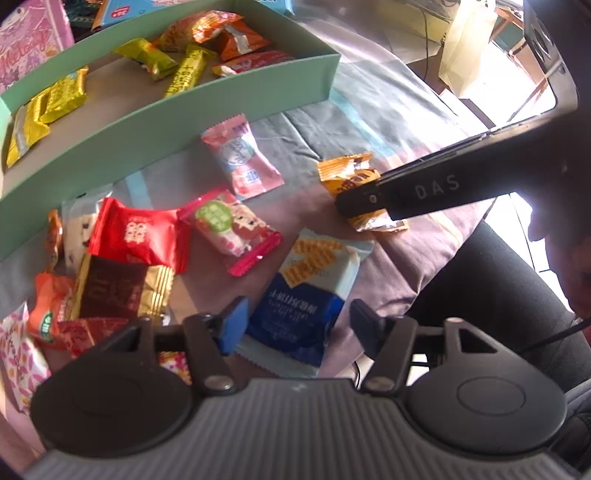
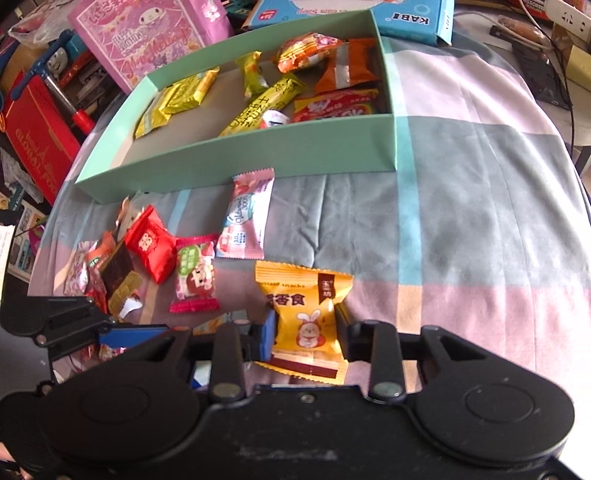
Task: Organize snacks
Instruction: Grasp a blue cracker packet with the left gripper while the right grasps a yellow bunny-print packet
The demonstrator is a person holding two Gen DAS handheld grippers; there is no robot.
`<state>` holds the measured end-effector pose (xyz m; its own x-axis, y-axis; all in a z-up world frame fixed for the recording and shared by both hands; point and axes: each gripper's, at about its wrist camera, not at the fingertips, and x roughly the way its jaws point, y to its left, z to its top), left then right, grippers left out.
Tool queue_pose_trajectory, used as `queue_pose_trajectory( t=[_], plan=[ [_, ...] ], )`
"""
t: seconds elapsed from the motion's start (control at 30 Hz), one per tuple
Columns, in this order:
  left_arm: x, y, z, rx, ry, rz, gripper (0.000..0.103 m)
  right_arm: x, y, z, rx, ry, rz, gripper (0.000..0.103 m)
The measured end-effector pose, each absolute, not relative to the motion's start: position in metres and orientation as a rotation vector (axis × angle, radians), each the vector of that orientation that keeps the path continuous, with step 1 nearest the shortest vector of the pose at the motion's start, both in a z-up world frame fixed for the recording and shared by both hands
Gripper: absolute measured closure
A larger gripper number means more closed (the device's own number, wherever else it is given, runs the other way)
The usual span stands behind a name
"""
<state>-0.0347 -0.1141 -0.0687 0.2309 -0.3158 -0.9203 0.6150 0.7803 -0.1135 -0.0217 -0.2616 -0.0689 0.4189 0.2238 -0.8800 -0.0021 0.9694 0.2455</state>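
Observation:
A mint green box (image 2: pixel 236 155) on the bed holds several yellow, orange and red snack packets; it also shows in the left wrist view (image 1: pixel 184 122). My right gripper (image 2: pixel 304 332) is shut on an orange rabbit snack packet (image 2: pixel 306 314), low over the bedspread; it shows from the side in the left wrist view (image 1: pixel 369 206) with the packet (image 1: pixel 347 175). My left gripper (image 1: pixel 295 325) is open above a blue wafer packet (image 1: pixel 306 295) that lies flat. Loose snacks lie in front of the box: a pink packet (image 2: pixel 247 218), a red packet (image 2: pixel 149 243), a strawberry packet (image 2: pixel 194 273).
A pile of more packets (image 1: pixel 92 288) lies at the left. Behind the box stand a pink gift box (image 2: pixel 147 37) and a blue carton (image 2: pixel 354 14). The checked bedspread (image 2: pixel 461 206) stretches to the right. A red box (image 2: pixel 33 136) sits off the bed's left edge.

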Motion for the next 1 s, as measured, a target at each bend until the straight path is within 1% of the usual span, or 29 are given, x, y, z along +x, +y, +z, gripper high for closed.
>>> queue_pose_trajectory(
  t=[0.03, 0.1, 0.13, 0.17, 0.23, 0.43, 0.5, 0.57, 0.63, 0.73, 0.8, 0.83, 0.87, 0.9, 0.93, 1.0],
  plan=[
    [-0.035, -0.117, -0.069, 0.308, 1.169, -0.653, 0.037, -0.022, -0.262, -0.070, 0.222, 1.130, 0.144, 0.070],
    [-0.036, -0.123, -0.070, 0.324, 1.154, -0.654, 0.039, -0.023, -0.264, -0.070, 0.228, 1.126, 0.145, 0.070],
    [-0.037, -0.125, -0.070, 0.327, 1.147, -0.655, 0.045, -0.023, -0.264, -0.071, 0.232, 1.125, 0.146, 0.070],
    [-0.037, -0.126, -0.069, 0.335, 1.138, -0.654, 0.056, -0.023, -0.264, -0.071, 0.236, 1.124, 0.147, 0.070],
    [-0.036, -0.126, -0.067, 0.328, 1.139, -0.659, 0.067, -0.023, -0.265, -0.071, 0.245, 1.124, 0.145, 0.070],
    [-0.037, -0.114, -0.061, 0.235, 1.171, -0.644, 0.070, -0.026, -0.274, -0.062, 0.277, 1.101, 0.116, 0.071],
    [-0.038, -0.110, -0.056, 0.213, 1.168, -0.649, 0.080, -0.028, -0.278, -0.058, 0.286, 1.091, 0.108, 0.071],
    [-0.037, -0.105, -0.048, 0.175, 1.168, -0.654, 0.087, -0.028, -0.281, -0.052, 0.297, 1.084, 0.106, 0.071],
    [-0.035, -0.101, -0.042, 0.164, 1.156, -0.654, 0.089, -0.027, -0.282, -0.045, 0.303, 1.074, 0.112, 0.071],
    [-0.032, -0.100, -0.043, 0.185, 1.151, -0.636, 0.087, -0.022, -0.279, -0.041, 0.276, 1.063, 0.107, 0.071],
    [-0.032, -0.104, -0.048, 0.213, 1.152, -0.629, 0.082, -0.019, -0.278, -0.042, 0.278, 1.067, 0.101, 0.071],
    [-0.033, -0.107, -0.051, 0.229, 1.151, -0.632, 0.076, -0.019, -0.277, -0.044, 0.279, 1.068, 0.097, 0.071],
    [-0.036, -0.110, -0.053, 0.247, 1.152, -0.638, 0.066, -0.019, -0.277, -0.045, 0.280, 1.071, 0.094, 0.071],
    [-0.039, -0.115, -0.056, 0.270, 1.154, -0.642, 0.060, -0.019, -0.277, -0.047, 0.284, 1.075, 0.092, 0.071],
    [-0.042, -0.119, -0.059, 0.301, 1.150, -0.642, 0.049, -0.019, -0.278, -0.049, 0.289, 1.080, 0.090, 0.071],
    [-0.049, -0.125, -0.063, 0.354, 1.147, -0.639, 0.048, -0.019, -0.279, -0.052, 0.293, 1.090, 0.086, 0.071]
  ],
)
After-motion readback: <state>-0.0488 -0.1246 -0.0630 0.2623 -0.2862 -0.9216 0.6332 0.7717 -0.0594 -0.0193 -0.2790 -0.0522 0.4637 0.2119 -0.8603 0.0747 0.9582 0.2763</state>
